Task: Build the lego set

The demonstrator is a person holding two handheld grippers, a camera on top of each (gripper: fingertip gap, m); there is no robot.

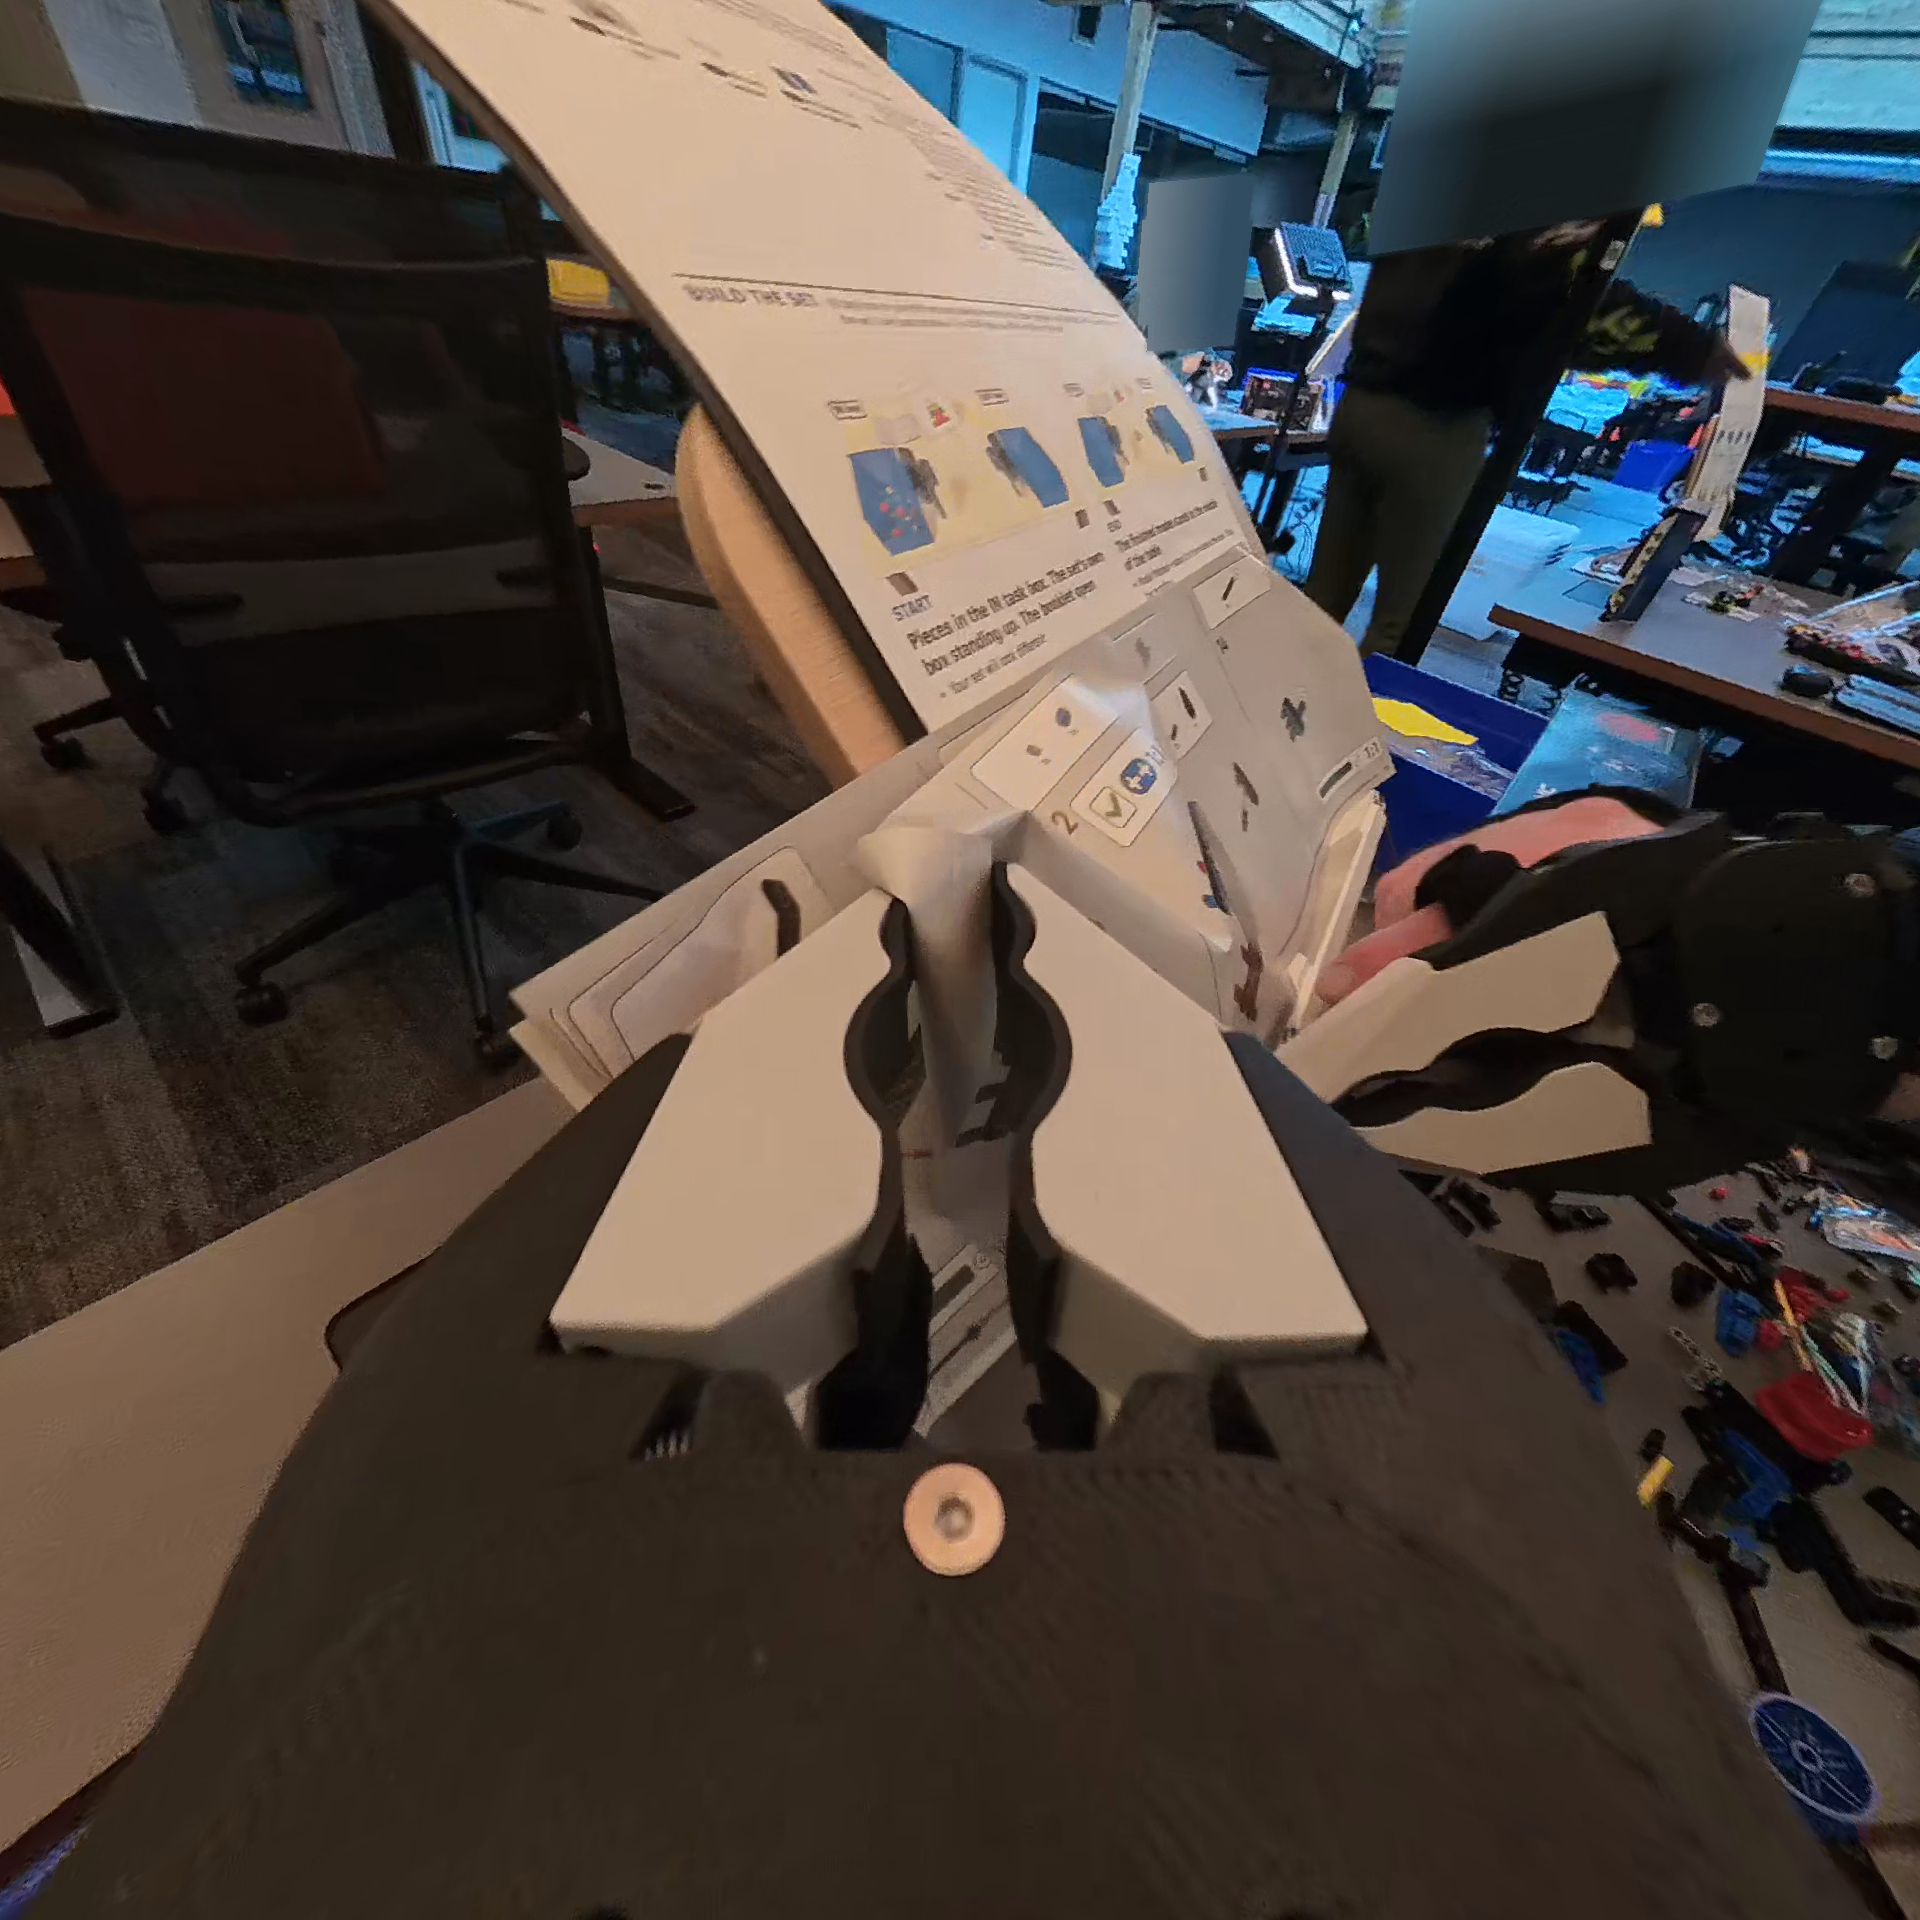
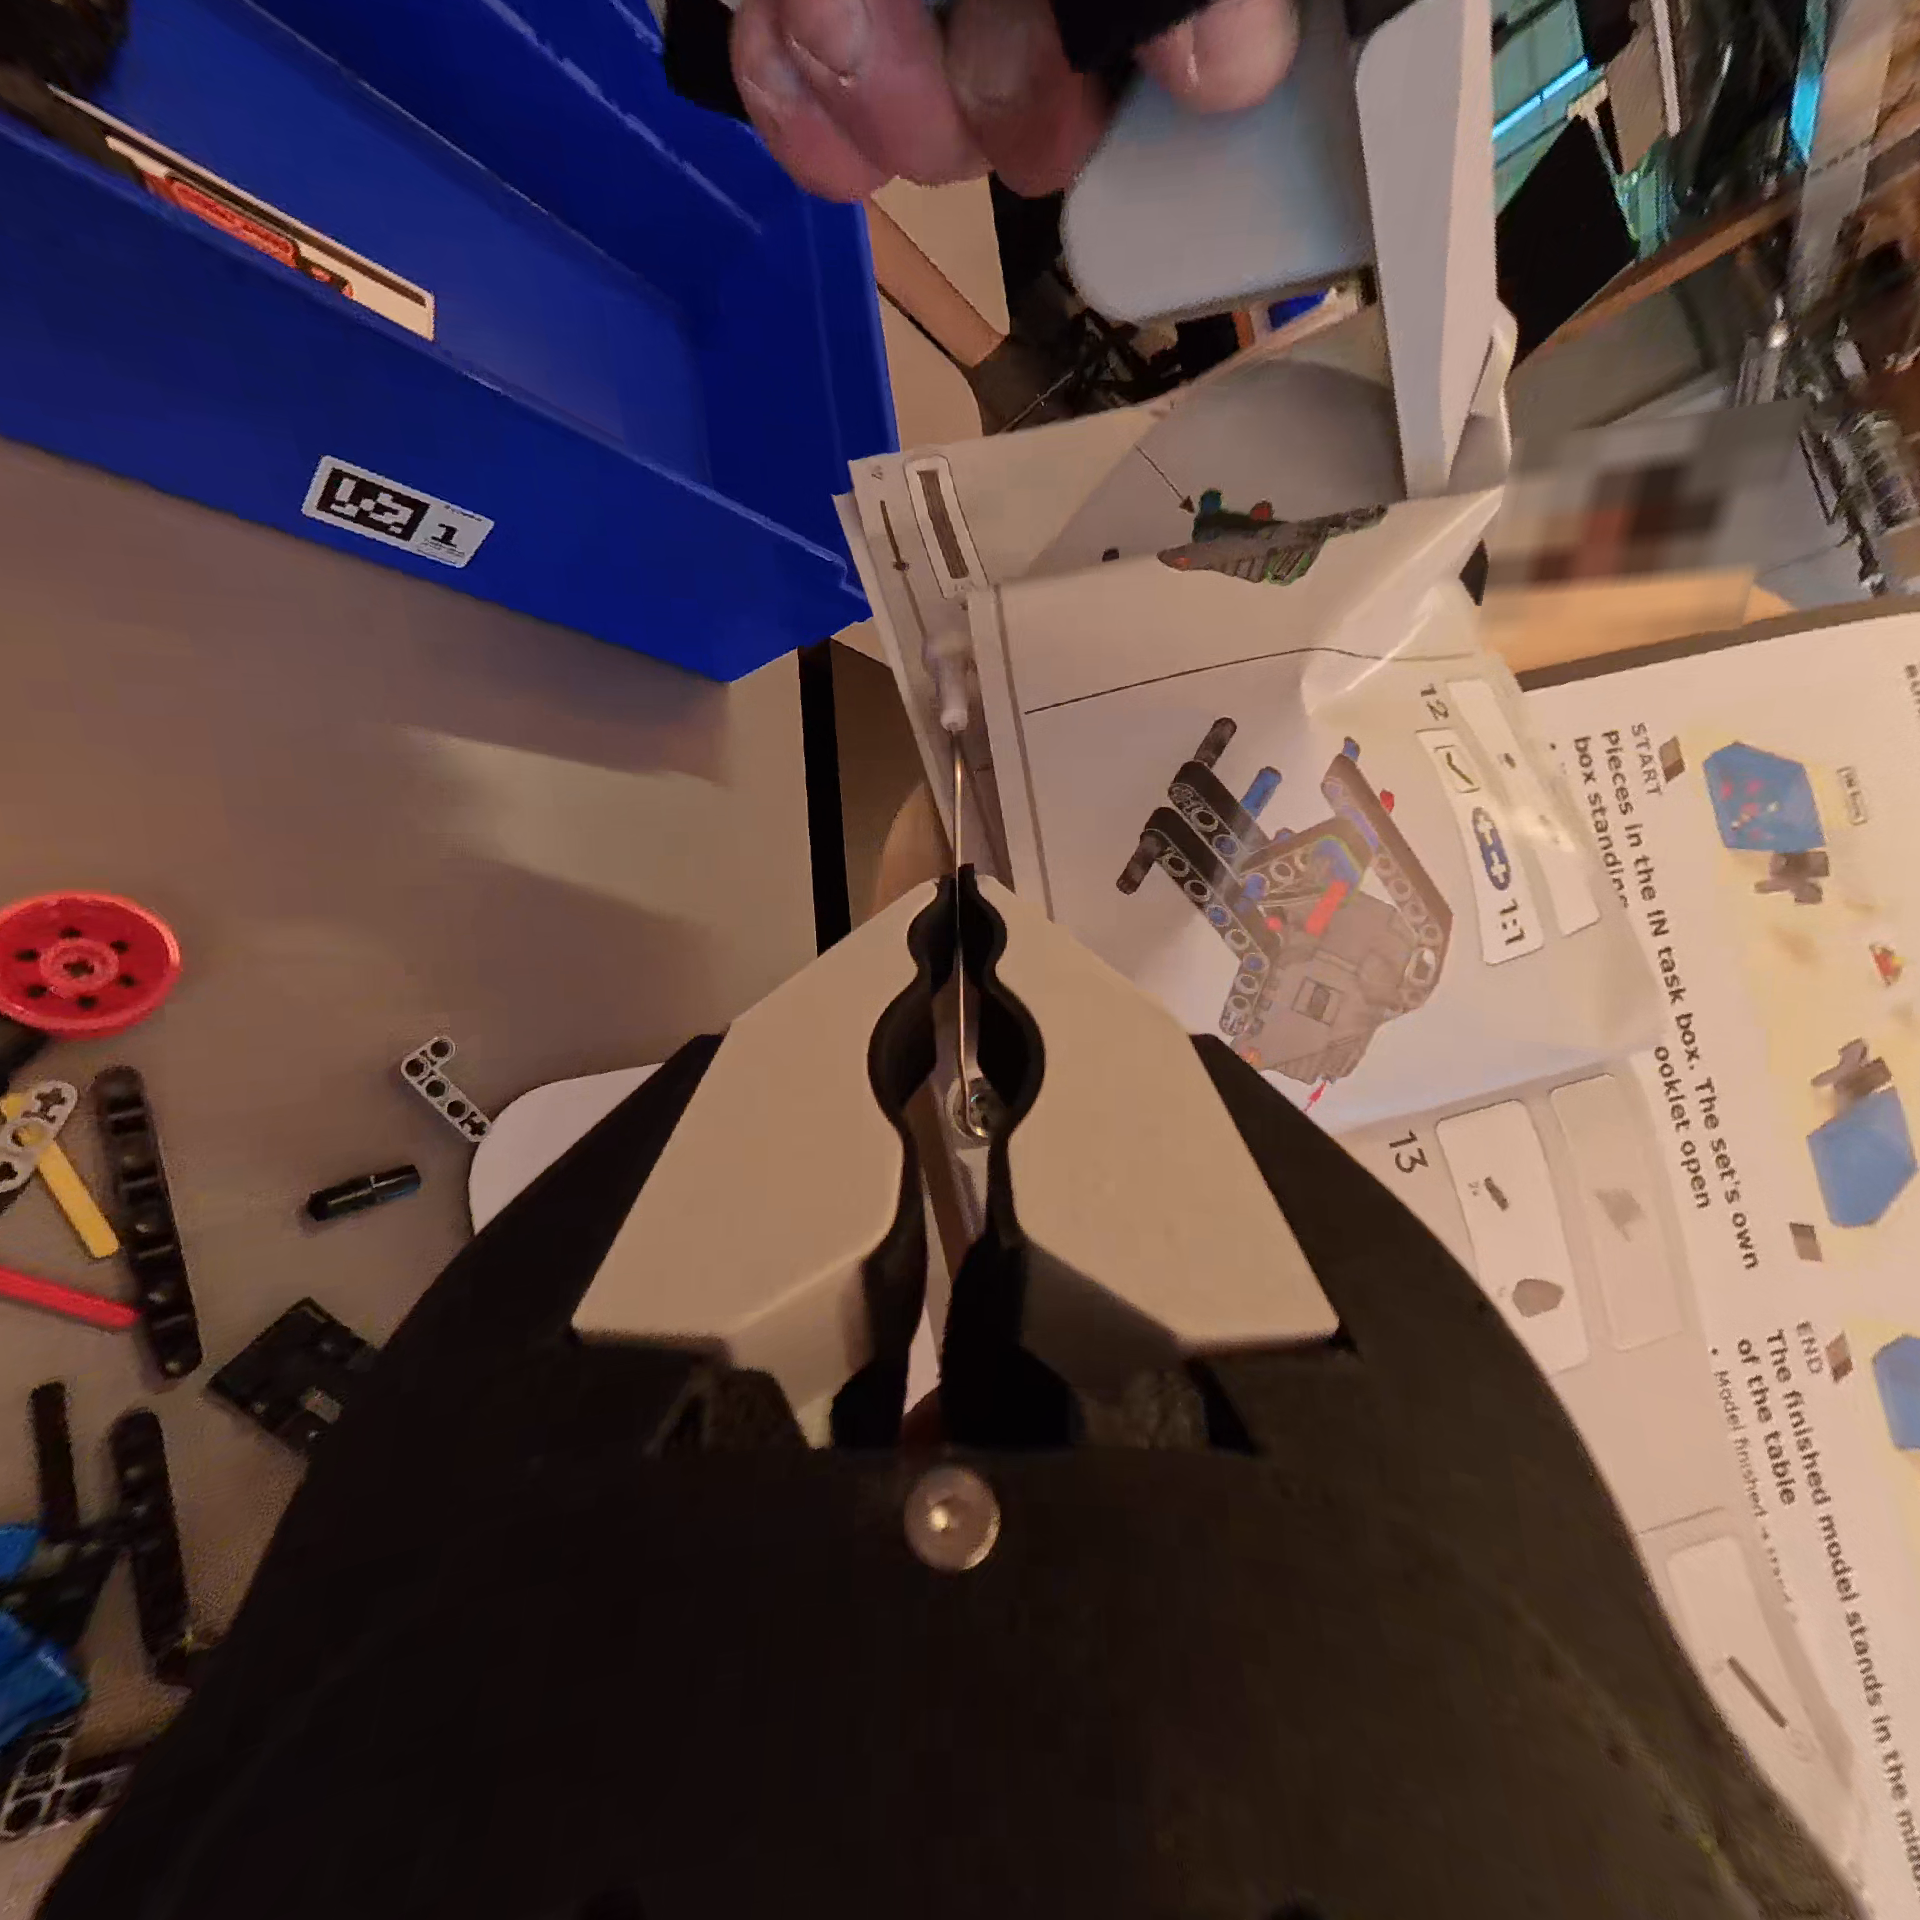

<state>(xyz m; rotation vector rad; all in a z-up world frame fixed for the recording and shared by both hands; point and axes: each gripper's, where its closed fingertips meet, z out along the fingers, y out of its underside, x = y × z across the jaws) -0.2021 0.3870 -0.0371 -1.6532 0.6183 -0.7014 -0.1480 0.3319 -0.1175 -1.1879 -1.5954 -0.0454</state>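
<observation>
The lego instruction booklet (image 1: 1164, 748) stands open on a stand, against a curved instruction board (image 1: 831, 312). My left gripper (image 1: 951, 899) is shut on a bunched fold of booklet pages (image 1: 940, 997). My right gripper (image 2: 958, 891) is shut on the stand's thin metal page-holder wire (image 2: 958, 790), next to the booklet's open page (image 2: 1247, 831) showing a black and blue model. It also shows in the left wrist view (image 1: 1340, 1039) at the booklet's right edge. Loose lego pieces lie on the table: a red wheel (image 2: 83, 961), black beams (image 2: 145, 1216) and a black pin (image 2: 364, 1192).
A blue bin (image 2: 468, 343) stands on the table left of the booklet. More loose pieces (image 1: 1766, 1382) lie at the right in the left wrist view. An office chair (image 1: 312, 520) stands beyond the table's edge. A person (image 1: 1455, 416) stands by other tables behind. My right gripper is the nearer one to the black pin (image 2: 364, 1192): about 20 cm, against 30 cm. To reach the red wheel (image 2: 83, 961) in a straight line is about 20 cm for my right fingers, about 30 cm for my left.
</observation>
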